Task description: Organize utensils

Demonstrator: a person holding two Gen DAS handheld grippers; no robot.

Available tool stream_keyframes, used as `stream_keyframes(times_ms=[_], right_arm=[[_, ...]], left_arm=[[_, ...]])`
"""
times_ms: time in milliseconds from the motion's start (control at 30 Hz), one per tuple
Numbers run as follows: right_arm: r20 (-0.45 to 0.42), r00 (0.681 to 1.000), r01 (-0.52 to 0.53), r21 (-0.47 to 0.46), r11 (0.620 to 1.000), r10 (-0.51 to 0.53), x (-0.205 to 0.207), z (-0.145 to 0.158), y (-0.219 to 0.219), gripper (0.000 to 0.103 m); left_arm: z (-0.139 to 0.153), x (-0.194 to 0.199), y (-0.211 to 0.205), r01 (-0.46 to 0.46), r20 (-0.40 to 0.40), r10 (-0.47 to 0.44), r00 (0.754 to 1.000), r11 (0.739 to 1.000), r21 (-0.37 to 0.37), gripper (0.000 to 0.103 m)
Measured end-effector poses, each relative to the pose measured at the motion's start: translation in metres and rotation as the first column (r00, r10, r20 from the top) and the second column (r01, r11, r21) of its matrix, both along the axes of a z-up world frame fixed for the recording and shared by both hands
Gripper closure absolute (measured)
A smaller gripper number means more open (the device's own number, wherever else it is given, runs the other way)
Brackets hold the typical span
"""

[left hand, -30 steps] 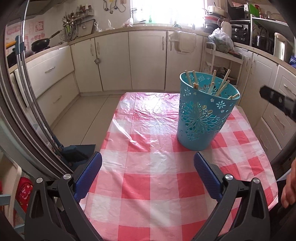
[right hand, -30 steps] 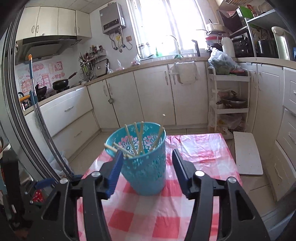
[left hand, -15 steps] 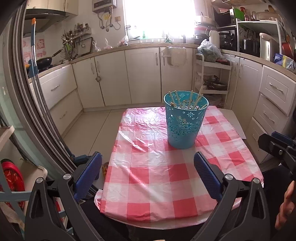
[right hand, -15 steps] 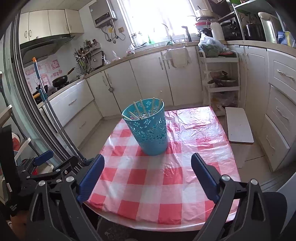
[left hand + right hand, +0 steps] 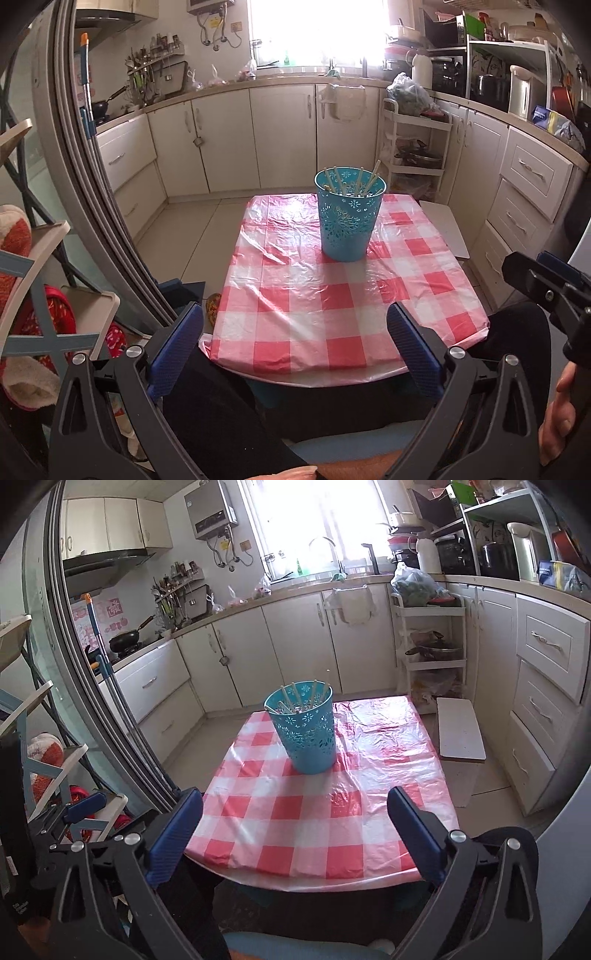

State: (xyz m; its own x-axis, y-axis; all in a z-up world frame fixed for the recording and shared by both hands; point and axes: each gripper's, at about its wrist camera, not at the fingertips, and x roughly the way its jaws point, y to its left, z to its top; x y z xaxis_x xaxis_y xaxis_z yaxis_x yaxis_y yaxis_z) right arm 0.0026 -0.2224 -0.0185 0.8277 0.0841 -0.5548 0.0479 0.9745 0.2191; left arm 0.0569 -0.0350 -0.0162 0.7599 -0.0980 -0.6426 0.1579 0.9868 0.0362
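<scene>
A teal perforated basket (image 5: 349, 218) stands upright near the far end of the table with the red-and-white checked cloth (image 5: 332, 306). Several wooden chopsticks (image 5: 360, 181) stick up from it. It also shows in the right wrist view (image 5: 304, 731), with the chopsticks (image 5: 295, 698) inside. My left gripper (image 5: 295, 339) is open and empty, held back off the table's near edge. My right gripper (image 5: 295, 823) is open and empty, also off the near edge; it shows at the right in the left wrist view (image 5: 546, 284).
Cream kitchen cabinets (image 5: 280, 136) line the back and right walls. A white shelf trolley (image 5: 413, 147) stands behind the table. A white board (image 5: 460, 734) lies on the floor to the right. A sliding door frame (image 5: 92, 184) and a rack (image 5: 44, 295) stand on the left.
Both grippers have pulled back and up from the basket to beyond the table's near edge. The right gripper, close around the basket a second ago, has opened wide. The basket has not moved.
</scene>
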Motion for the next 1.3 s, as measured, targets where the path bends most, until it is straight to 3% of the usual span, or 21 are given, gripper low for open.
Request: stream_keyframes(times_ms=[333,1300], right_arm=[[0.061,0.998,0.005,-0.042,0.999,-0.003,-0.042,0.009,0.019,0.007],[0.104,0.994,-0.004,-0.118,0.993,0.016,-0.062,0.015,0.035,0.007]], left_arm=[[0.016,-0.04,0.013,-0.059,0.063,0.058,0.996,0.998,0.006,0.008],[0.03,-0.067,0.025,-0.088,0.132,0.091,0.987,0.996,-0.025,0.008]])
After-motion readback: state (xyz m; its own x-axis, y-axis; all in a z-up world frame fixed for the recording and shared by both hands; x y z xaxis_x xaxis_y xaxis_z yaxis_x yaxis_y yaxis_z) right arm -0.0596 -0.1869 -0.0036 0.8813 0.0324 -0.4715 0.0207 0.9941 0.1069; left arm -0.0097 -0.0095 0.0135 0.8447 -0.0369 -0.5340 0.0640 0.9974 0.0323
